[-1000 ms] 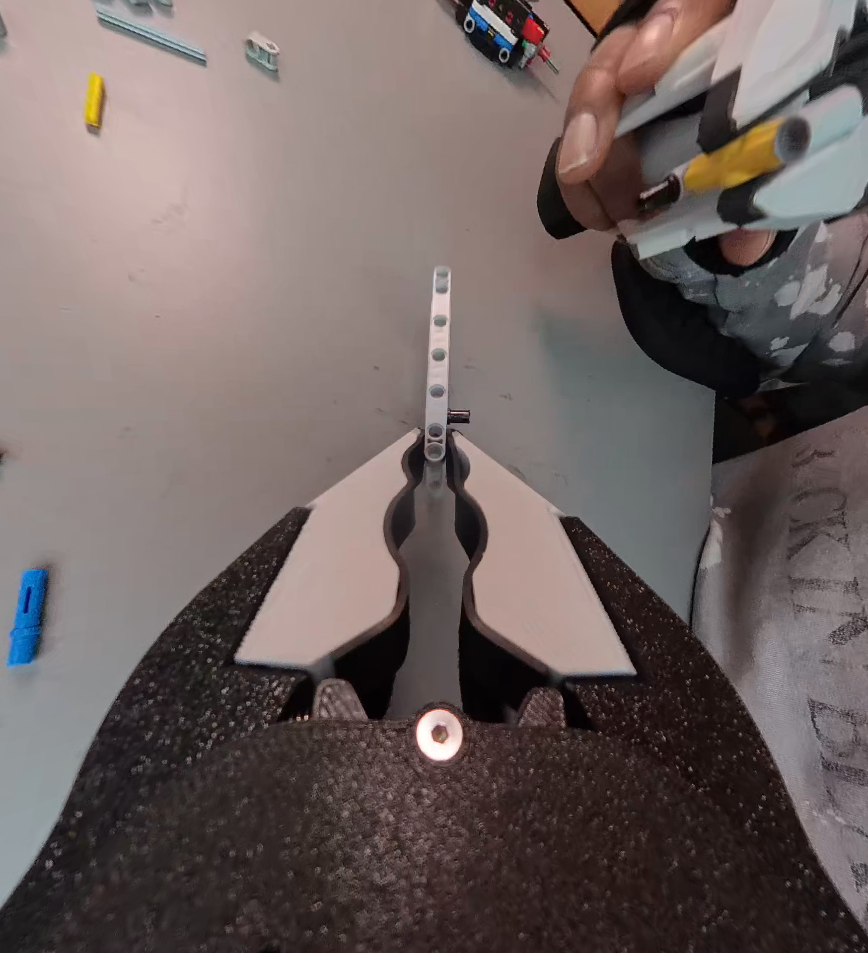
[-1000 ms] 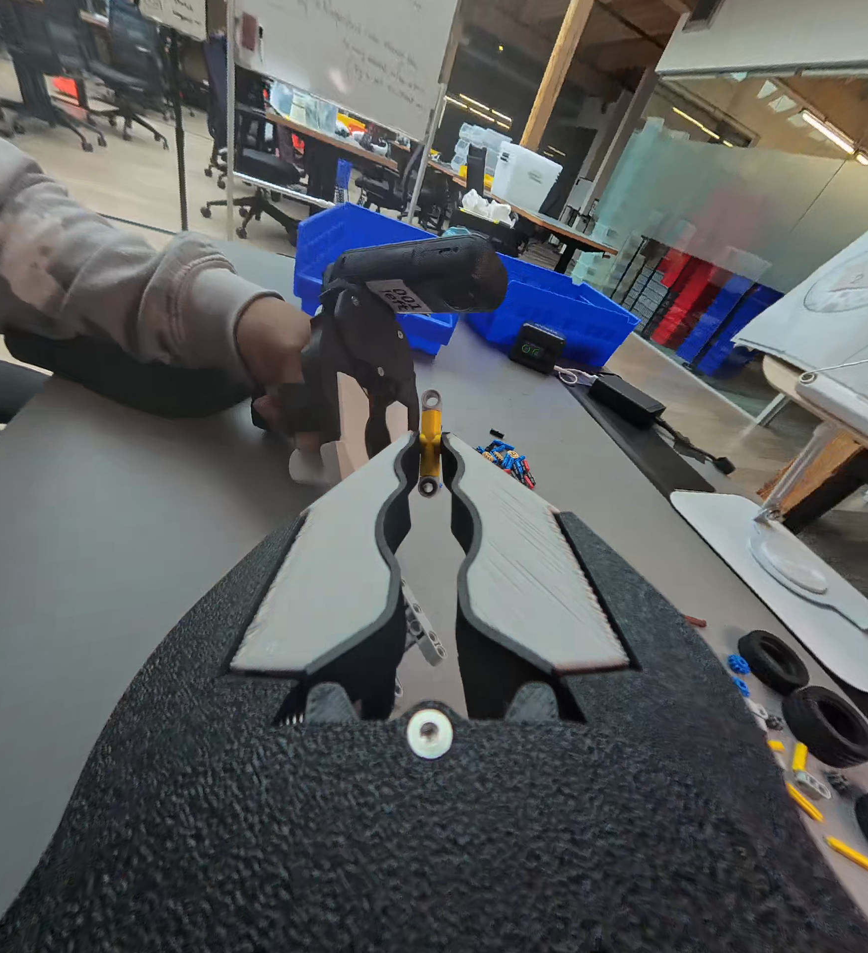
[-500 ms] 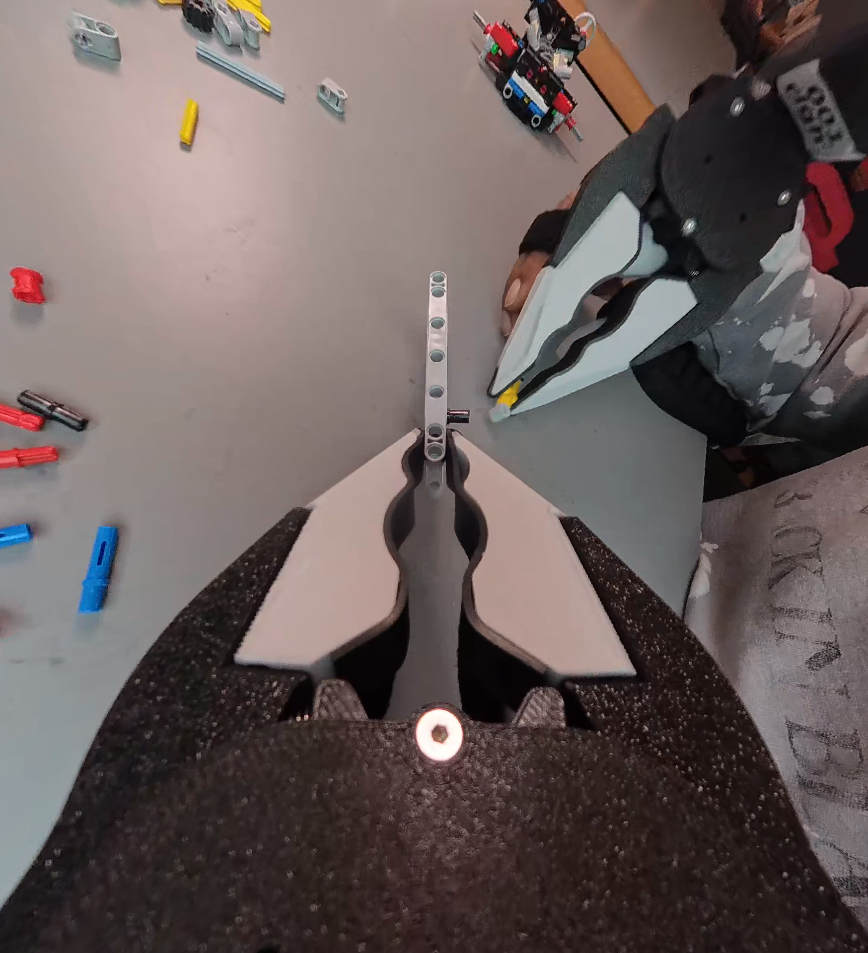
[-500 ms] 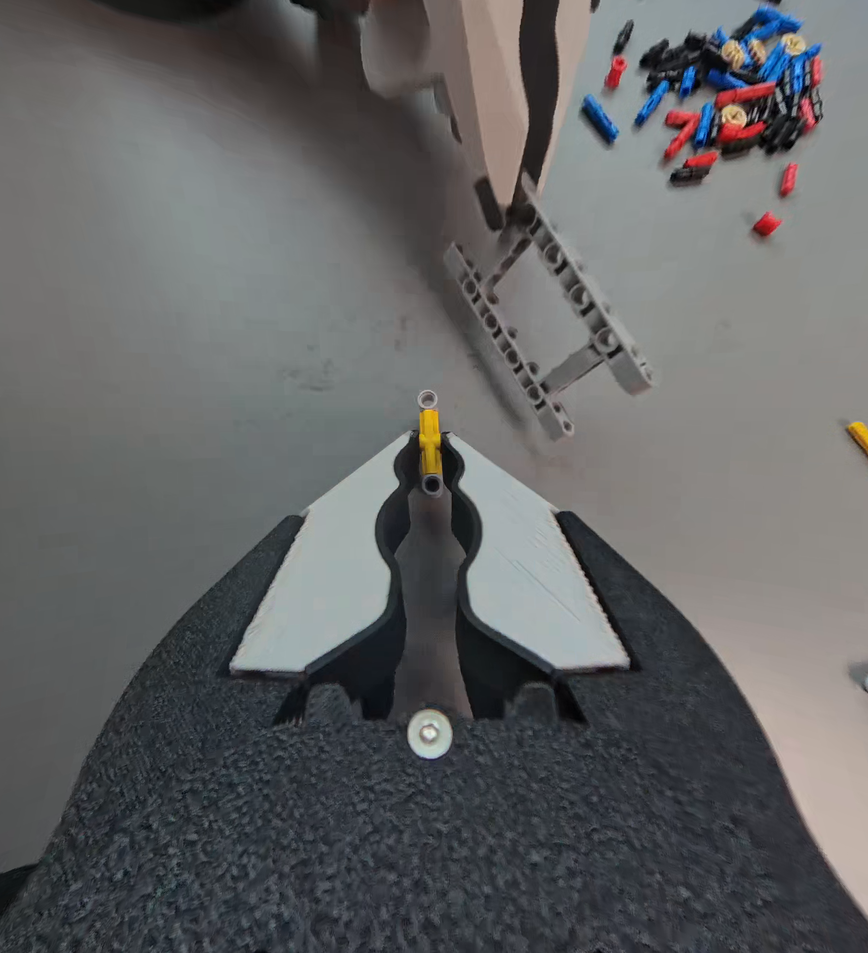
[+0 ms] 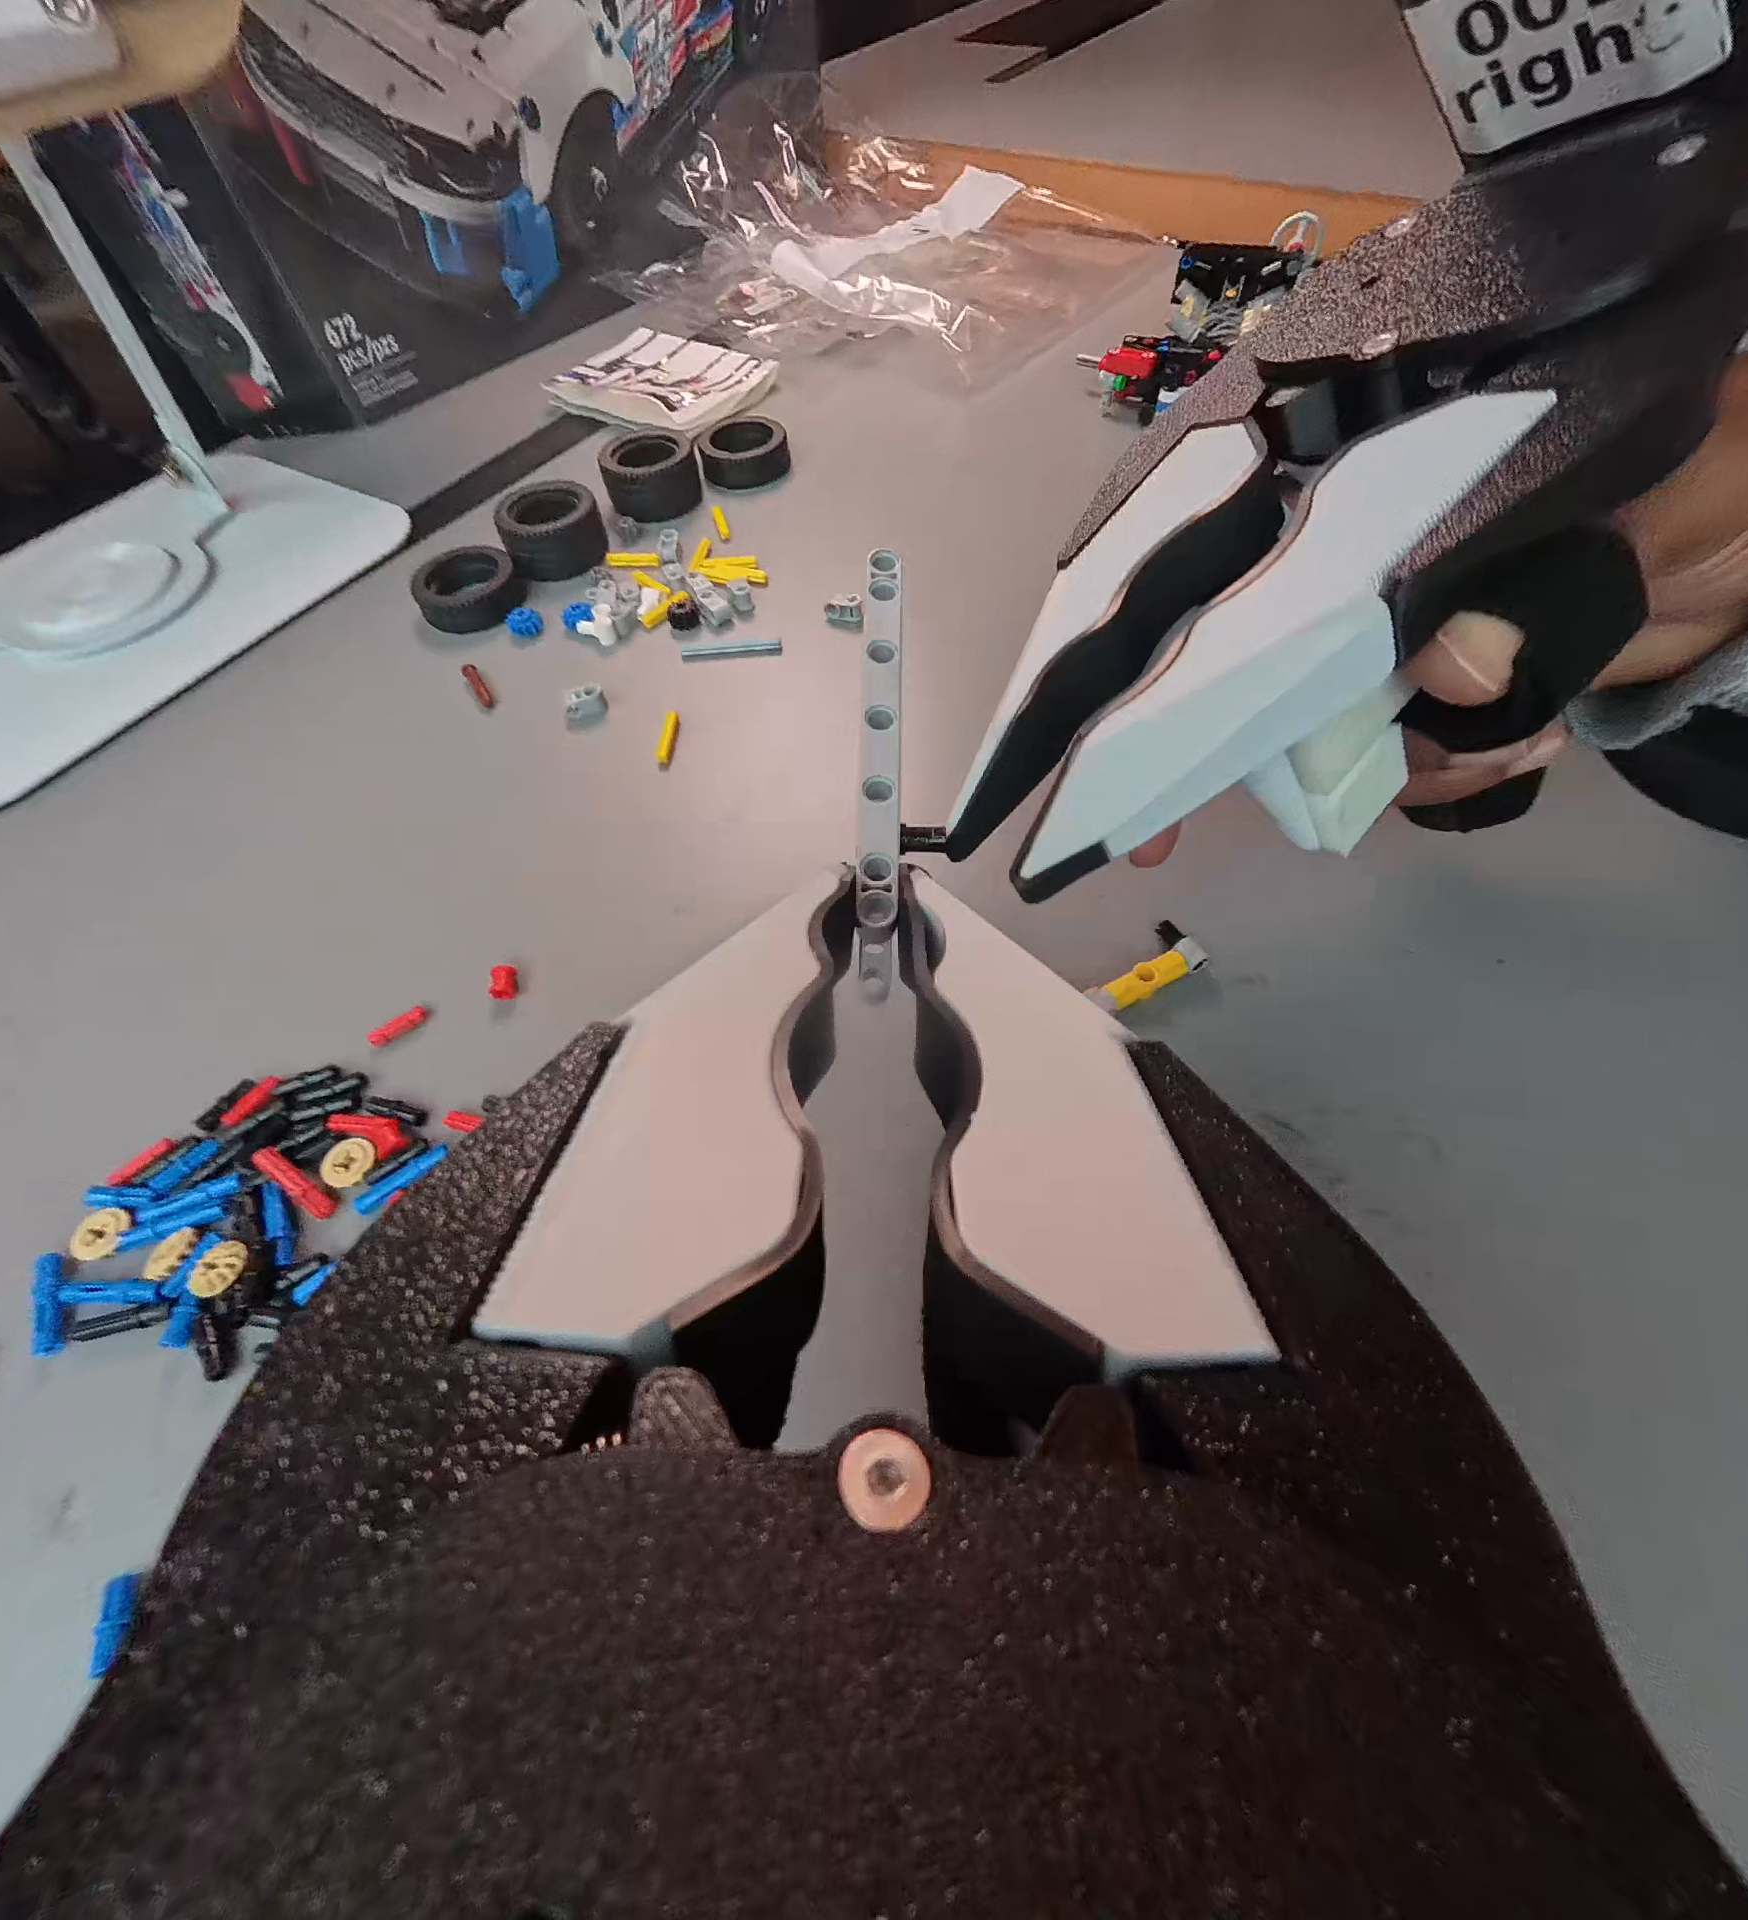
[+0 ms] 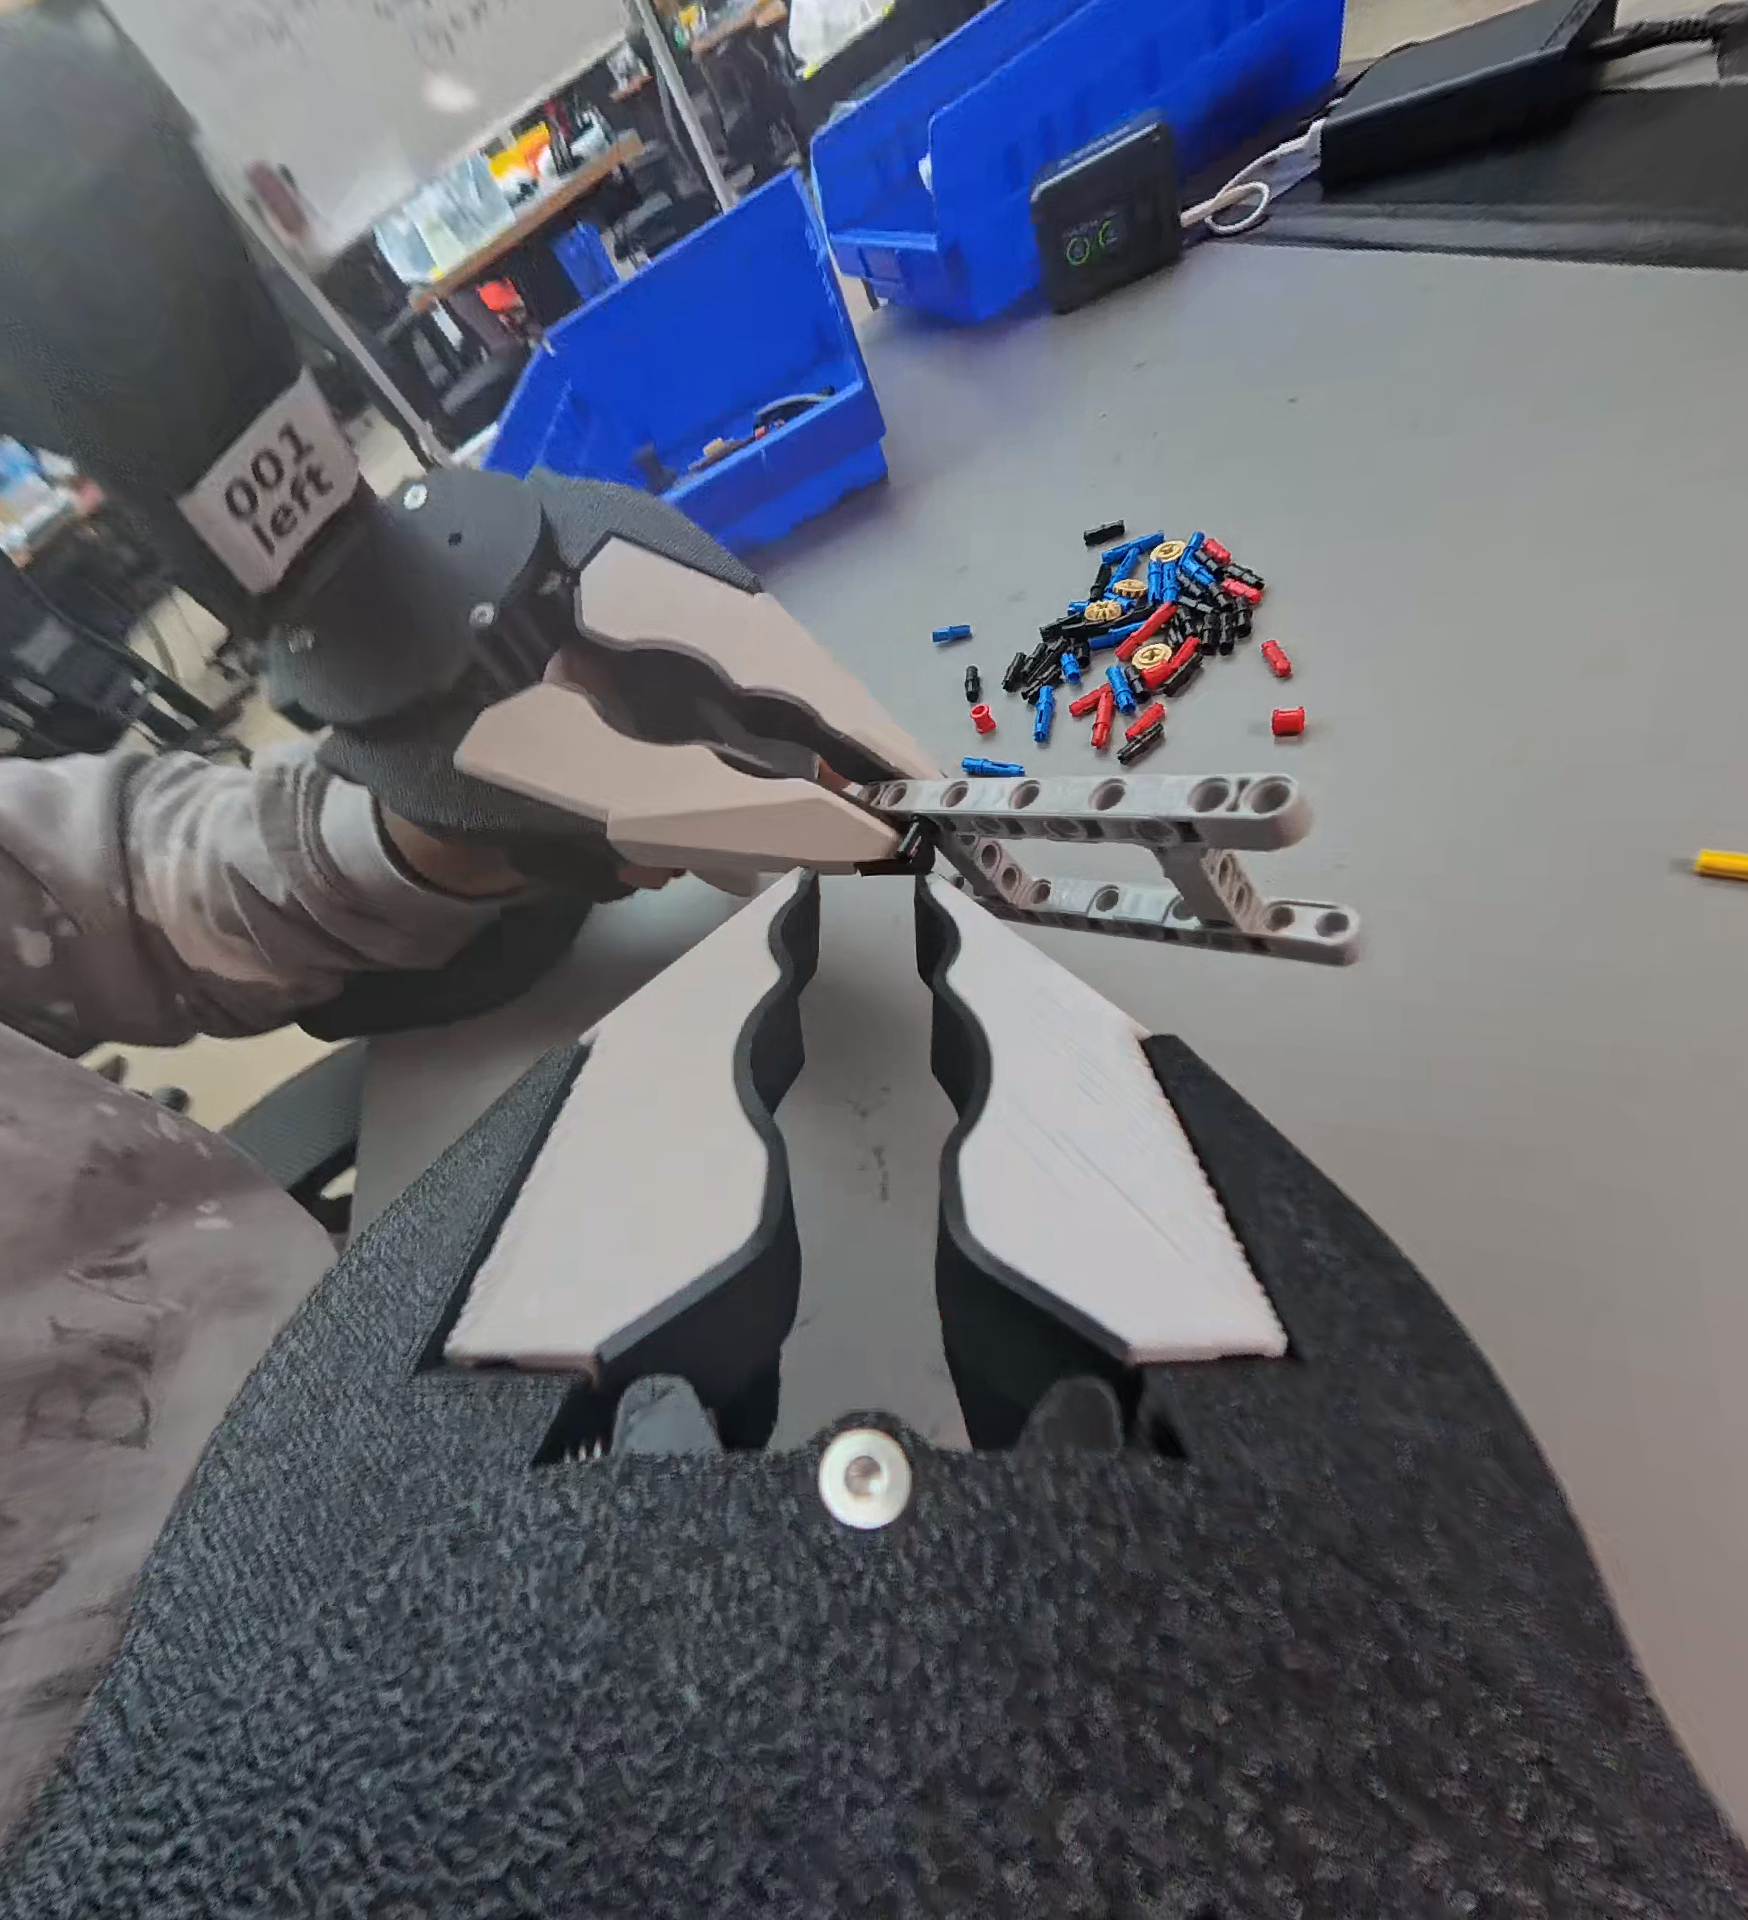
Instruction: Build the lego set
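— Where do the tyres (image 5: 600,516) sit?
— Upper left of the left wrist view, on the table (image 5: 1472,1143), with the box (image 5: 413,197) behind them.
— And the pin pile (image 5: 226,1216)?
— Lower left. The frame (image 5: 880,717) stands at centre, the right gripper (image 5: 984,852) just to its right.

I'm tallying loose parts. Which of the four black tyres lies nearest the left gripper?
The tyre at the near-left end of the row; the other three sit farther back towards the sticker sheet, away from the left gripper.
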Action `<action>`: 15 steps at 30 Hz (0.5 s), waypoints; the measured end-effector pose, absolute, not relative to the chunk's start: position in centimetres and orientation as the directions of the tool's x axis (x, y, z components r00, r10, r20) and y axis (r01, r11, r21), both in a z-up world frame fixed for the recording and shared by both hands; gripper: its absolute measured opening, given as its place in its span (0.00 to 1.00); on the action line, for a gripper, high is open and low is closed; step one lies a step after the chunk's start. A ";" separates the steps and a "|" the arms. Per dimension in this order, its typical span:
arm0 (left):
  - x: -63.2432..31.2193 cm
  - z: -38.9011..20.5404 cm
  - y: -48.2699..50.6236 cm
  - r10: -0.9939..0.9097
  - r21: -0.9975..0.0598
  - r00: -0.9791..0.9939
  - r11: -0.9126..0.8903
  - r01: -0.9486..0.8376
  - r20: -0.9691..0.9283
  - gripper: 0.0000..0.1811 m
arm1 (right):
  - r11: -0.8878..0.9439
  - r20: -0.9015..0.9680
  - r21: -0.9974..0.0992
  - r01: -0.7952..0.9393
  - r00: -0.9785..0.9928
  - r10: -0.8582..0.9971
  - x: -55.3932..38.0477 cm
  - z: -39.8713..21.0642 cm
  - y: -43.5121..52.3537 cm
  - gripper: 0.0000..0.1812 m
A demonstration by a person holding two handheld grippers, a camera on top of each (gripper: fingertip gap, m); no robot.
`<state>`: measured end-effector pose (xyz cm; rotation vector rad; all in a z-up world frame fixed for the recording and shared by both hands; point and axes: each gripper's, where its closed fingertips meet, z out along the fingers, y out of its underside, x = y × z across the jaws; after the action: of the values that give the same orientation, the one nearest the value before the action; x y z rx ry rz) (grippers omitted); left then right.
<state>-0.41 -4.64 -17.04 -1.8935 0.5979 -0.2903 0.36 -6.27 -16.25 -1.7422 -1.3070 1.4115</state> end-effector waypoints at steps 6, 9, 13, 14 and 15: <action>0.5 -16.1 -4.8 -0.473 -0.833 0.751 -0.061 -0.550 -0.461 0.04 | -0.564 -0.597 -0.770 0.299 -0.024 0.802 0.3 -15.7 -5.7 0.05; 0.7 -15.5 -5.0 -0.385 -0.698 0.628 0.066 -0.713 -0.677 0.04 | -0.591 -0.629 -0.757 0.277 -0.067 0.774 0.5 -15.2 -5.8 0.04; 1.3 -15.0 -5.6 -0.353 -0.597 0.520 0.153 -0.788 -0.778 0.04 | -0.510 -0.563 -0.813 0.279 -0.155 0.812 1.0 -14.9 -6.3 0.02; 1.3 -15.0 -5.7 -0.367 -0.605 0.524 0.147 -0.783 -0.768 0.04 | -0.463 -0.518 -0.839 0.287 -0.161 0.840 1.1 -14.9 -6.4 0.02; 1.3 -15.0 -5.7 -0.378 -0.620 0.537 0.137 -0.773 -0.754 0.04 | -0.448 -0.504 -0.847 0.287 -0.164 0.848 1.0 -14.8 -6.4 0.02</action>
<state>1.28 -5.70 -14.95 -1.4725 1.0471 0.3787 1.04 -6.43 -14.83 -1.6559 -1.2929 1.6482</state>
